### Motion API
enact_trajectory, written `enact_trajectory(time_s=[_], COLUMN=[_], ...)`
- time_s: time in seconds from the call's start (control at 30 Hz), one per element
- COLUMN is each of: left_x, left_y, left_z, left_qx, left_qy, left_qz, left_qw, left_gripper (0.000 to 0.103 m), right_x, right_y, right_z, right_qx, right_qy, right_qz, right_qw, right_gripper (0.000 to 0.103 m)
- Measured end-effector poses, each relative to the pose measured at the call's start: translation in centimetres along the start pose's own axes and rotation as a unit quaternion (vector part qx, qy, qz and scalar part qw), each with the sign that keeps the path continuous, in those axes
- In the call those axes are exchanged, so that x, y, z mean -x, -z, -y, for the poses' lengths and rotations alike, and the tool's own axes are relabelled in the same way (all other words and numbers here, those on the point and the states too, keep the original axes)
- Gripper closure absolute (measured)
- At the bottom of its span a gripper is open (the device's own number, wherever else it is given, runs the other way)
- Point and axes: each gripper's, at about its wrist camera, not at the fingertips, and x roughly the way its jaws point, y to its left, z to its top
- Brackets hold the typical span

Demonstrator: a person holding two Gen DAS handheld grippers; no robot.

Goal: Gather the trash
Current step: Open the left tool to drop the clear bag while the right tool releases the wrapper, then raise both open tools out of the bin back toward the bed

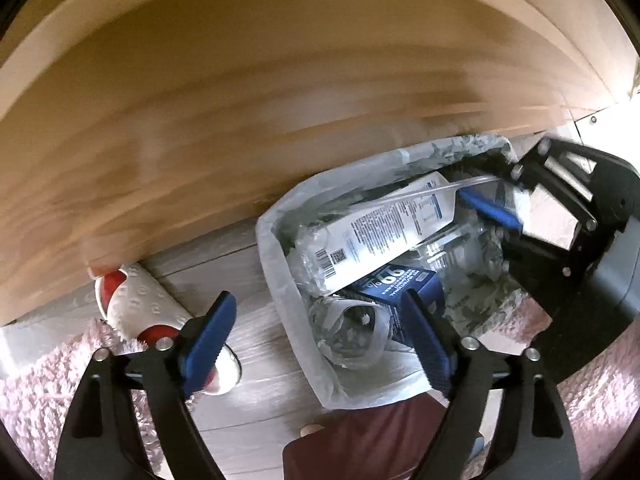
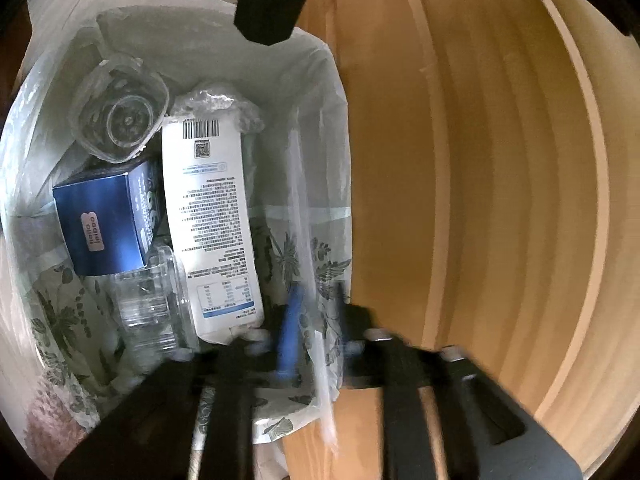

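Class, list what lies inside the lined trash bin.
Inside the trash bin lie a white carton, a blue box, a clear cup and a clear plastic tub. Whatever sits beneath them is covered.

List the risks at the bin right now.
1. The clear strip sits loose between the open fingers of the right gripper, right at the rim of the bin liner. It may slide outside rather than in.
2. The left gripper hovers open above the liner's edge. Lowering it could snag the thin plastic.
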Motion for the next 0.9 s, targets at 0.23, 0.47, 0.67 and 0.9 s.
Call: enact_trajectory(time_s=[0.23, 0.47, 0.67, 0.9], left_x=[0.6, 1.4, 2.8, 4.0], left_y=[0.4, 1.0, 1.4, 1.7], left_z=[-0.2, -0.4, -0.4, 0.1], left_qx=[0.002, 0.002, 0.006, 0.002], left_qy=[-0.012, -0.022, -0.013, -0.009], left_qz=[0.017, 0.036, 0.074, 0.103], left_qw=[0.9998, 0.9991, 0.9972, 0.9946], left_gripper=[0.015, 0.013, 0.011, 0.009], right_x=[1.8, 3.7, 5.0, 6.8], right_y=[0.3, 0.9, 1.1, 0.9], right_z=[-0.2, 0.0, -0.1, 0.3], right_qx=[-0.007, -0.036, -0.046, -0.058], right_qy=[0.017, 0.030, 0.047, 0.069], right_qz=[-0.006, -0.011, -0.010, -0.004], right_qw=[1.000, 0.999, 0.998, 0.996], right_gripper=[0.036, 0.018, 0.012, 0.012])
